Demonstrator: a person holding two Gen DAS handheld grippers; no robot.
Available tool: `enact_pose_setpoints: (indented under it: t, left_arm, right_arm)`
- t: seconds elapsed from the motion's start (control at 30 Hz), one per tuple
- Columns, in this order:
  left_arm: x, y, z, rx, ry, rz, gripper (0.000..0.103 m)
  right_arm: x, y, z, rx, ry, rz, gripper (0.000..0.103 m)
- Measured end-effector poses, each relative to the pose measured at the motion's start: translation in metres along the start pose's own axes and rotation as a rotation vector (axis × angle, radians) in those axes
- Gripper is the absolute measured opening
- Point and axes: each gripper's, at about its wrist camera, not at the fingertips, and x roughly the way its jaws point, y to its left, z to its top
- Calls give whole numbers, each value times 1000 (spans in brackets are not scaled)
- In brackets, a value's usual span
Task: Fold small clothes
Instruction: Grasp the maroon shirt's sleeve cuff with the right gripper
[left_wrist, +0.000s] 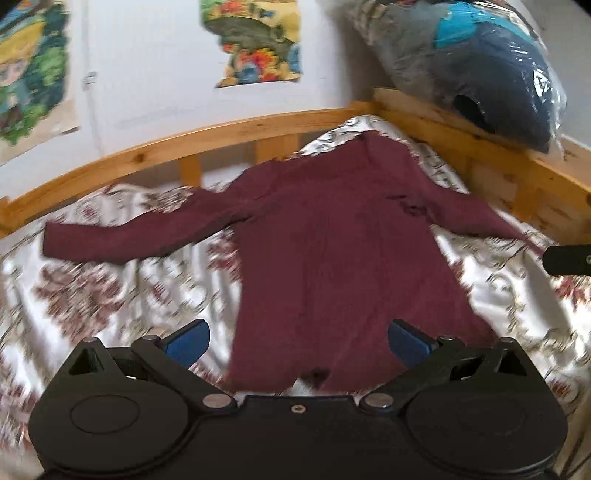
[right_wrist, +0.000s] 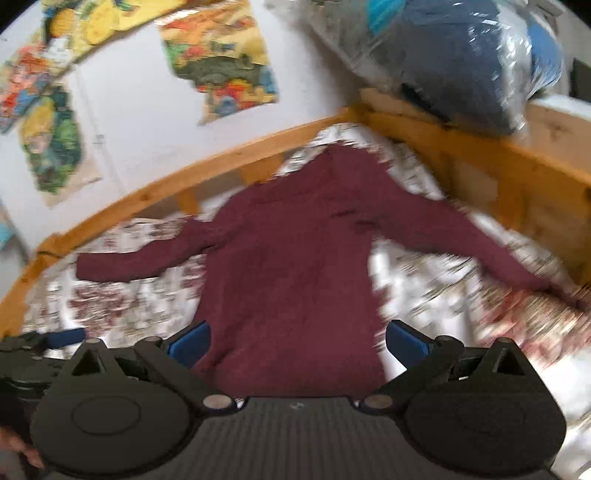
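Bedroom corner: white wall with posters, wooden bed frame (left_wrist: 236, 127), patterned bedsheet (left_wrist: 110, 295). Plastic-wrapped bundle (left_wrist: 487, 74) beyond the garment's collar, on the rail. Maroon long-sleeved top (left_wrist: 332, 251) lies flat mid-sheet, sleeves outspread; long axis runs hem to collar, collar pointing away. Left hand-held gripper (left_wrist: 298, 343) and right hand-held gripper (right_wrist: 298, 343): both at the hem, jaws apart, empty, about equally near.

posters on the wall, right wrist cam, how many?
3, maybe more: one poster up the middle, one along the top left, one lower left. A blue scrap at the left edge may be another.
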Motion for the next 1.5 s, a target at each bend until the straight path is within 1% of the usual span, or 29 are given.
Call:
enact_pose_setpoints:
  t: [0.07, 0.1, 0.17, 0.27, 0.33, 0.43, 0.5, 0.57, 0.7, 0.77, 0.83, 0.87, 0.9, 0.93, 1.0, 1.03, 1.1, 1.13, 1.23, 1.27, 1.33, 1.4, 1.43, 1.47, 1.5]
  left_arm:
    - [13, -2, 20, -2, 4, -28, 102]
    - [22, -2, 32, -3, 3, -34, 102]
    - [36, -4, 48, -4, -25, -26, 102]
    - [58, -9, 62, 28, -81, -2, 102]
    - [79, -10, 70, 45, -77, -8, 102]
    - [110, -5, 70, 32, -57, -28, 102]
    - [127, -1, 64, 10, -56, -12, 102]
    - [138, 4, 56, -3, -38, -4, 102]
    - [146, 10, 41, 27, -23, -10, 102]
    - [145, 11, 39, 50, -24, -10, 102]
    - [140, 14, 40, 59, -25, 8, 102]
    - [136, 15, 41, 57, -31, 6, 102]
    - [132, 17, 41, 50, -38, -1, 102]
    - [128, 19, 42, 36, -42, -10, 102]
    - [121, 23, 44, 7, -46, -30, 102]
    - [119, 26, 45, -7, -47, -38, 102]
    - [115, 30, 49, -22, -45, -31, 102]
    - [113, 31, 51, -26, -49, -24, 102]
    - [107, 40, 55, -45, -84, -8, 102]
    - [106, 43, 56, -55, -94, 3, 102]
    - [105, 50, 58, -75, -110, 22, 102]
    - [106, 58, 60, -91, -127, 36, 102]
    - [107, 62, 61, -100, -127, 45, 102]
    - [108, 67, 62, -114, -126, 56, 102]
    - [109, 71, 62, -127, -124, 63, 102]
  right_arm:
    - [6, -21, 24, -13, 29, -69, 103]
    - [5, -37, 36, 14, 30, -125, 103]
    - [0, -70, 53, 97, 21, -176, 103]
    - [-5, -119, 56, 264, 18, -231, 103]
    - [-1, -147, 46, 373, 38, -251, 103]
    - [15, -178, 33, 524, 47, -274, 103]
    - [28, -195, 29, 623, 43, -304, 103]
    - [40, -209, 23, 707, 40, -341, 103]
    - [65, -244, 12, 921, 28, -400, 99]
    - [74, -254, 11, 981, -14, -449, 98]
    - [84, -258, 14, 997, -18, -517, 88]
    - [88, -260, 14, 1017, -16, -553, 74]
    - [91, -262, 12, 1041, -19, -583, 65]
    - [95, -262, 11, 1052, -16, -611, 60]
    - [101, -259, 8, 1035, -4, -680, 31]
    - [103, -258, 7, 1028, -11, -697, 25]
    - [99, -248, 8, 1018, -50, -717, 19]
    - [95, -238, 14, 989, -69, -722, 18]
    - [89, -198, 44, 813, -136, -703, 17]
    - [86, -180, 55, 733, -169, -685, 17]
    - [86, -135, 78, 512, -252, -653, 17]
    - [93, -81, 97, 226, -341, -609, 17]
    - [100, -49, 103, 52, -387, -585, 17]
    - [107, -26, 106, -70, -412, -553, 17]
    - [116, -1, 106, -190, -432, -502, 16]
